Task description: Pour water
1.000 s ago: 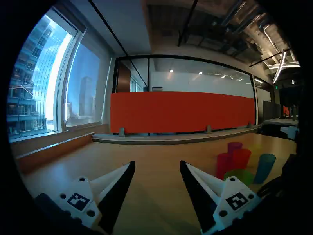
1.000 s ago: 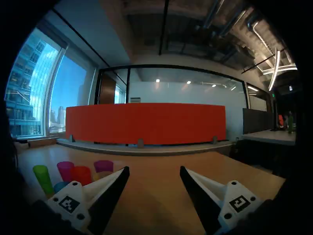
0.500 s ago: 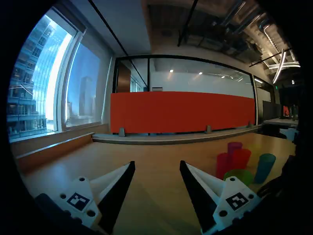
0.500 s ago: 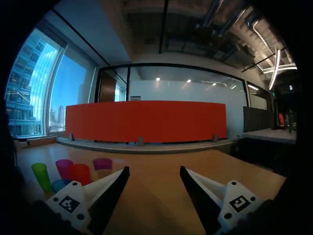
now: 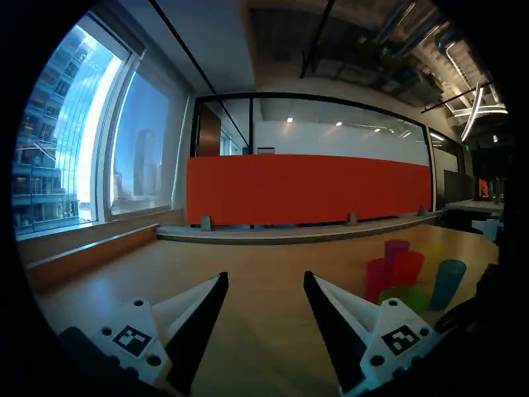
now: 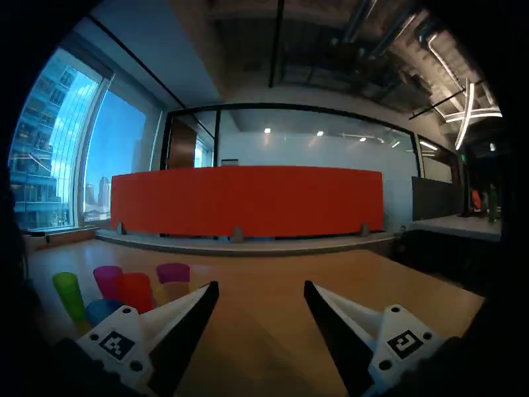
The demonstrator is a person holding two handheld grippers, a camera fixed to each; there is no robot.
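in the left gripper view, tall windows [image 5: 79,152] stand at the far left with towers outside. the wooden worktop [image 5: 132,271] runs forward to an orange partition [image 5: 307,188] that stands along its far edge. the left gripper [image 5: 264,276] hangs low over the worktop. its two fingers [image 5: 198,311] are spread wide apart, with only bare wood between them.

to the right of that gripper's right-hand finger, a cluster of coloured cups stands upright on the worktop, packed close together. a pink cup [image 5: 375,278] is at the cluster's left, with a purple cup [image 5: 397,247] behind it and a red cup [image 5: 407,267] beside it. a green cup [image 5: 405,296] sits in front, partly hidden by the finger. a teal cup [image 5: 448,283] is the farthest right. what the cups hold cannot be told.

in the right gripper view, the cups stand at the lower left. the green cup [image 6: 68,296] comes first, then the pink cup [image 6: 108,280], the red cup [image 6: 135,291] and the purple cup [image 6: 173,272]. a blue cup [image 6: 102,309] shows low, just behind the left-hand finger. the right gripper [image 6: 260,286] is to their right, over the worktop [image 6: 370,271]. its fingers [image 6: 337,317] are also parted and grip nothing. both grippers are apart from the cups.
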